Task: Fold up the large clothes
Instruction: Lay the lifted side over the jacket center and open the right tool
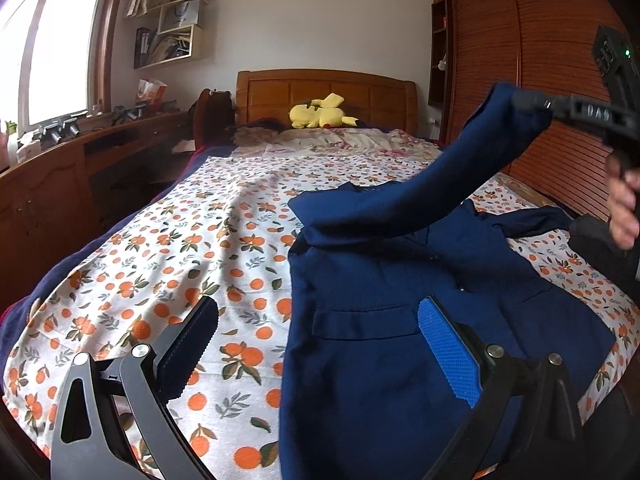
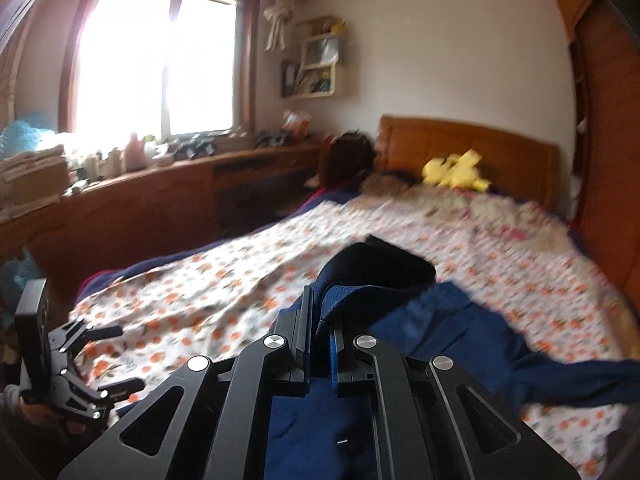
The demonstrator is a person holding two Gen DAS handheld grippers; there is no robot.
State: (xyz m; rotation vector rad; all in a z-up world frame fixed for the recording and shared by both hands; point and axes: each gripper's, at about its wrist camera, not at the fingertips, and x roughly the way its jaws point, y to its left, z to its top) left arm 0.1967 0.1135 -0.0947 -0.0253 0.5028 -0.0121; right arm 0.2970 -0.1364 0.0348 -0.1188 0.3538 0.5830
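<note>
A: Where is there room on the bed?

B: From the left gripper, the sheet from nine to twelve o'clock lies bare and flat, clear up to the rumpled quilt at the head.

A: And to the right?

B: The blue jacket covers the sheet from twelve to four o'clock. Its sleeve rises slanting to two o'clock, pinched in the right gripper, so it bars the air above the jacket.

A: What fences the sides?

B: The desk runs along at nine to ten o'clock, the wardrobe stands close at two. The headboard and yellow plush toy close off twelve.
</note>
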